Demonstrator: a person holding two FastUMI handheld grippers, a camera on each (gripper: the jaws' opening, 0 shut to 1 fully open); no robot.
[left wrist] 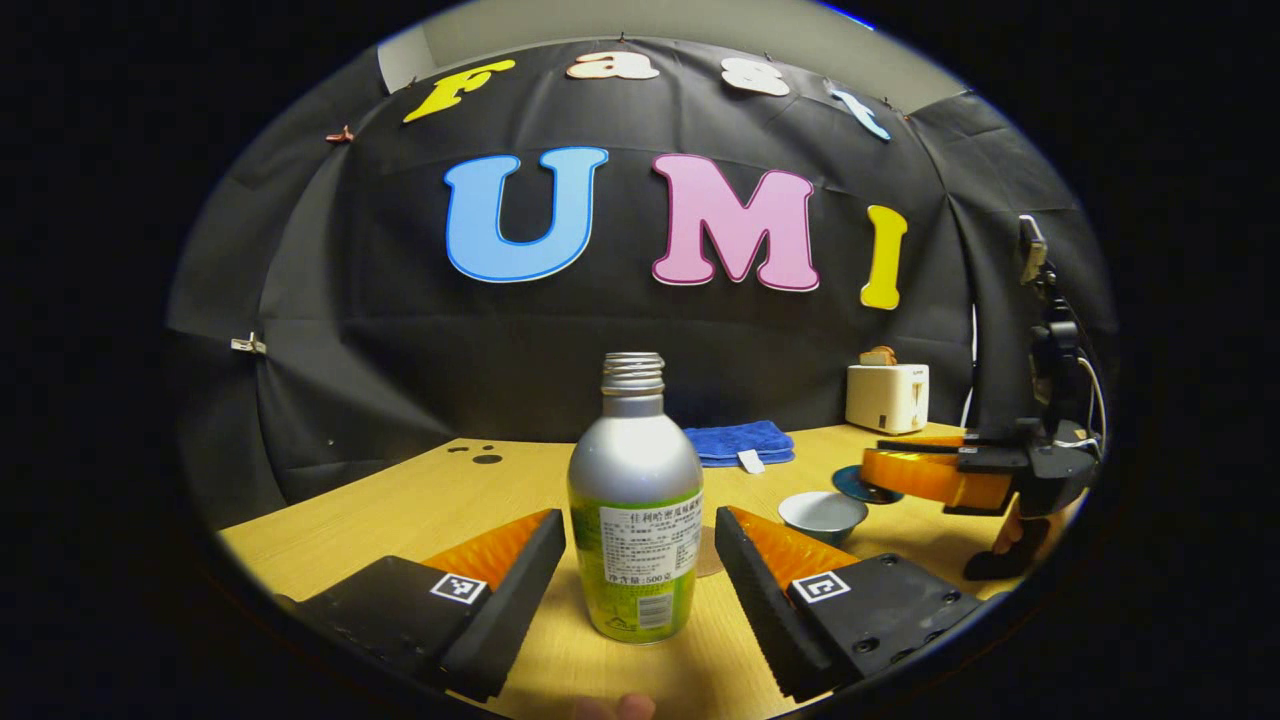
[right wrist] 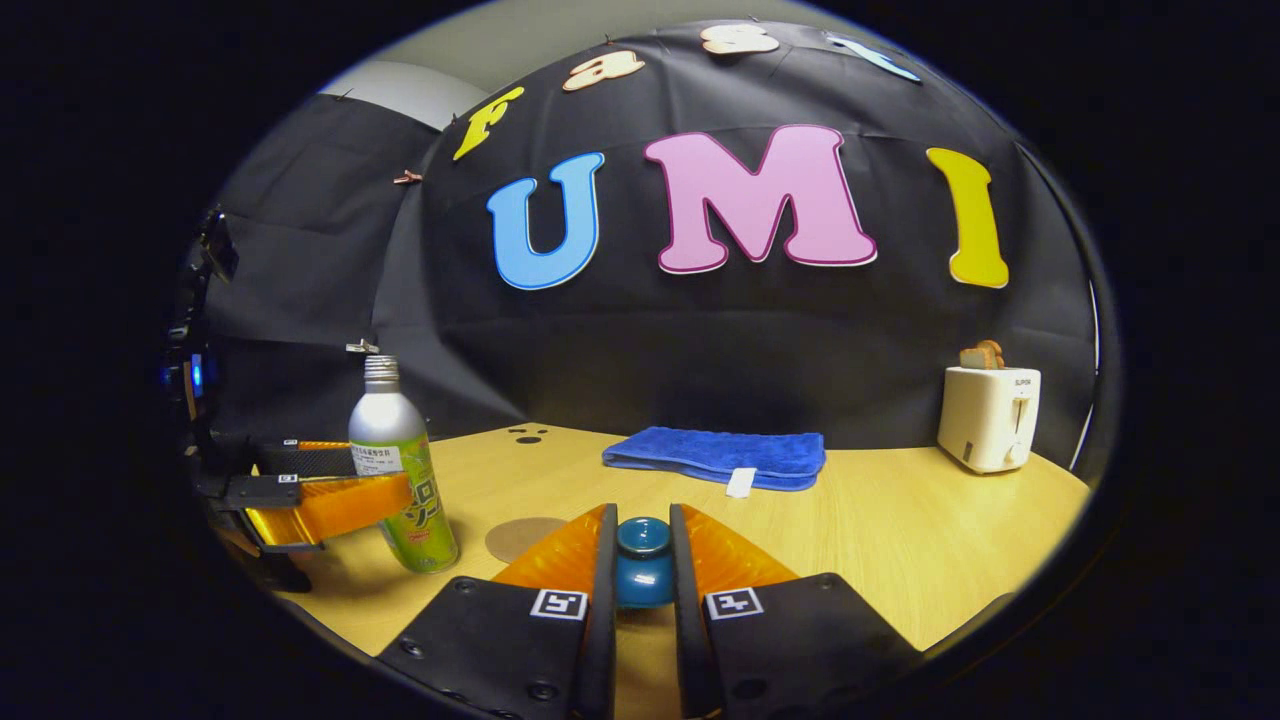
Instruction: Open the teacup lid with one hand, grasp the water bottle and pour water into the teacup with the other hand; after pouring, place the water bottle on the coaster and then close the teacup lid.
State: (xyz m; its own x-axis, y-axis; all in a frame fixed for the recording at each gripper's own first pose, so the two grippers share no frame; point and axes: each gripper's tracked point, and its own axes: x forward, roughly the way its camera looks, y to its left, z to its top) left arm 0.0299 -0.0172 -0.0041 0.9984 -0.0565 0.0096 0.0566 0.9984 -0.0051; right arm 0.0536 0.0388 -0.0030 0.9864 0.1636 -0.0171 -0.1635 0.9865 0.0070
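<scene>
A silver and green water bottle (left wrist: pixel 635 530), uncapped, stands on the wooden table between the fingers of my left gripper (left wrist: pixel 640 518), which is open with a small gap on each side. The round brown coaster (left wrist: pixel 708 552) lies just behind the bottle. To the right sits the pale teacup (left wrist: pixel 822 512), uncovered. Beside it the right gripper (left wrist: pixel 900 470) holds the blue lid (left wrist: pixel 860 486) slightly above the table. In the right gripper view my right gripper (right wrist: pixel 642 515) is shut on the lid (right wrist: pixel 643 565). The bottle (right wrist: pixel 400 470) and coaster (right wrist: pixel 525 538) are at the left.
A folded blue towel (right wrist: pixel 715 455) lies at the back of the table (right wrist: pixel 900 540). A white toaster (right wrist: pixel 988 415) with toast in it stands at the back right. The left gripper's orange fingers (right wrist: pixel 330 505) flank the bottle near the table's left edge.
</scene>
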